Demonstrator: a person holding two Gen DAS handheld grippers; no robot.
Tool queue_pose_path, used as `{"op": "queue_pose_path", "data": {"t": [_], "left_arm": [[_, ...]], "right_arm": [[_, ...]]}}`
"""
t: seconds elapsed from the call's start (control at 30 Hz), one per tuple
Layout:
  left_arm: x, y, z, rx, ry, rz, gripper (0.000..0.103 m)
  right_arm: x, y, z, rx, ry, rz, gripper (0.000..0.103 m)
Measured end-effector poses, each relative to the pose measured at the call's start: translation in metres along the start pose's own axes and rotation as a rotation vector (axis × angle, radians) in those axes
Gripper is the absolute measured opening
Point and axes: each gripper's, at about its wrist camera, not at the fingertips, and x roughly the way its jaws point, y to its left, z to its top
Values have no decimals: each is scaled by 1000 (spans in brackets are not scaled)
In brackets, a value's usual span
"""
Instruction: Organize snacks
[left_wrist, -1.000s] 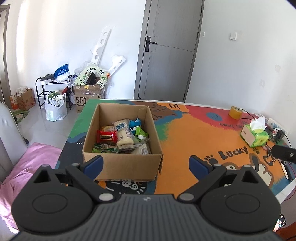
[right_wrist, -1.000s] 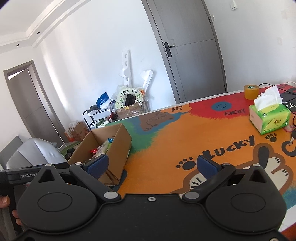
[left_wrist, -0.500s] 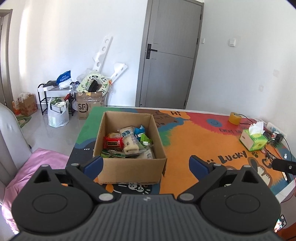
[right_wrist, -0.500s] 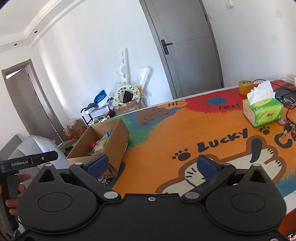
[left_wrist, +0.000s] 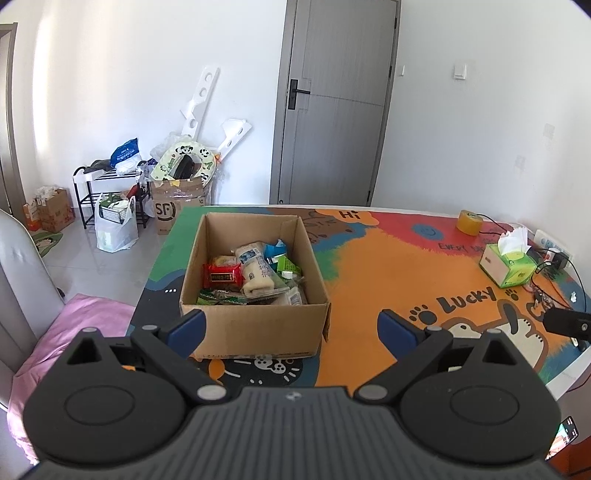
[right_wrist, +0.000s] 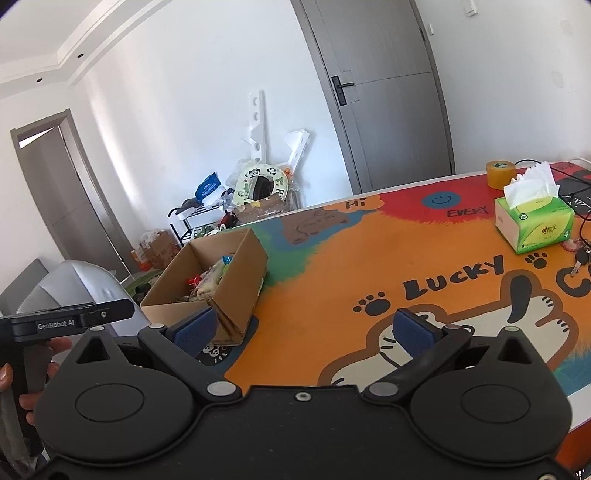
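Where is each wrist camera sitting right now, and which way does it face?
Left wrist: behind the open left gripper, facing the cardboard box of snacks head-on; only its own fingers show.
Right wrist: behind the open right gripper, further right, facing across the cartoon mat; a hand holding the other gripper shows at left.
Shared: box, tissue box, tape roll, grey door.
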Motion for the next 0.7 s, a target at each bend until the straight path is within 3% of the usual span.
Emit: {"op": "queue_pose_path", "data": {"t": [0.7], "left_arm": [[5,1,-5,5,16,1,99]], "right_arm": [[-1,6,0,-19,-2,0,103]]}}
